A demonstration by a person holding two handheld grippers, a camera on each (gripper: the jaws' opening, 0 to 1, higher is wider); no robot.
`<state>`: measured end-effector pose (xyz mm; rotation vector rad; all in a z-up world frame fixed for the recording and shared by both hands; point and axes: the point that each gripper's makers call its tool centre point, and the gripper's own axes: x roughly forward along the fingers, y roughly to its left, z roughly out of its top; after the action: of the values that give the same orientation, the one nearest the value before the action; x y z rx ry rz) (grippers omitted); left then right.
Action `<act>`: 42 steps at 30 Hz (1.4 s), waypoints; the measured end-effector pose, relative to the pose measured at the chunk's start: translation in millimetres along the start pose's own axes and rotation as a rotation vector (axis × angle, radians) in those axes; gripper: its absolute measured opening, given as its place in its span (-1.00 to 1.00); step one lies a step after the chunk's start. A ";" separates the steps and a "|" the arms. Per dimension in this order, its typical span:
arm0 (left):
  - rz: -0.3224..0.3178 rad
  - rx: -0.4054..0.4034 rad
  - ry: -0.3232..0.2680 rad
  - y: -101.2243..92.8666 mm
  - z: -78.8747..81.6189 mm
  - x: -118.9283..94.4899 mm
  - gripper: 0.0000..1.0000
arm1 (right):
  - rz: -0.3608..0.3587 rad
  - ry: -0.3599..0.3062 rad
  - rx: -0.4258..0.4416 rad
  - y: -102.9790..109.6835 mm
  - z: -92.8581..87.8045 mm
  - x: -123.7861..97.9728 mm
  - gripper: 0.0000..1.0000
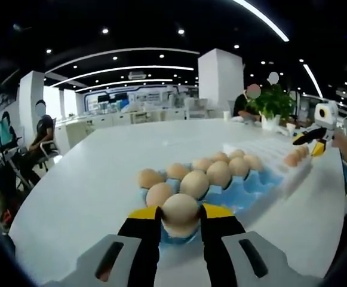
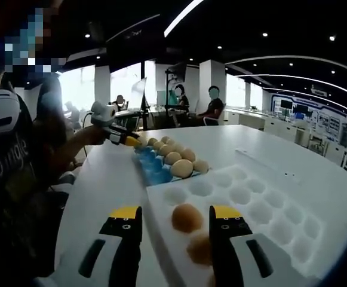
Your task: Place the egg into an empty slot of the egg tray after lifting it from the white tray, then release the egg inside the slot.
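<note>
My left gripper is shut on a tan egg, held low over the near end of the blue egg tray, which holds several more eggs. The white tray lies beyond it, with my right gripper over its far side. In the right gripper view my right gripper stands open above the white tray. An egg lies between its jaws with gaps on both sides, and a second egg sits closer. Farther off, the left gripper is at the blue egg tray.
Both trays lie on a large white table. A potted plant and small items stand at one far edge. People sit at desks around the room. A person's arm and dark sleeve reach along the table's side.
</note>
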<state>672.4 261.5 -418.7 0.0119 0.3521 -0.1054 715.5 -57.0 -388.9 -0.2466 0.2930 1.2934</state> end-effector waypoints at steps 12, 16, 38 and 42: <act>-0.029 -0.052 -0.070 -3.8 14.4 -6.4 -0.55 | -0.003 0.000 0.002 0.7 -2.4 -1.5 -0.05; -0.021 -0.018 -0.064 -4.0 18.3 -5.1 -0.51 | -0.003 -0.003 0.002 1.0 -2.2 -1.6 -0.05; -0.156 0.044 -0.062 -63.2 28.4 -3.1 -0.38 | -0.010 0.010 -0.007 -1.9 -8.1 -6.1 -0.05; -0.164 0.046 -0.062 -66.3 27.1 -4.5 -0.35 | -0.002 0.023 -0.025 2.6 -8.4 -4.0 -0.05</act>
<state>670.5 195.2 -391.2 0.0250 0.2880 -0.2760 711.4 -62.8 -395.4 -0.2832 0.2957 1.2934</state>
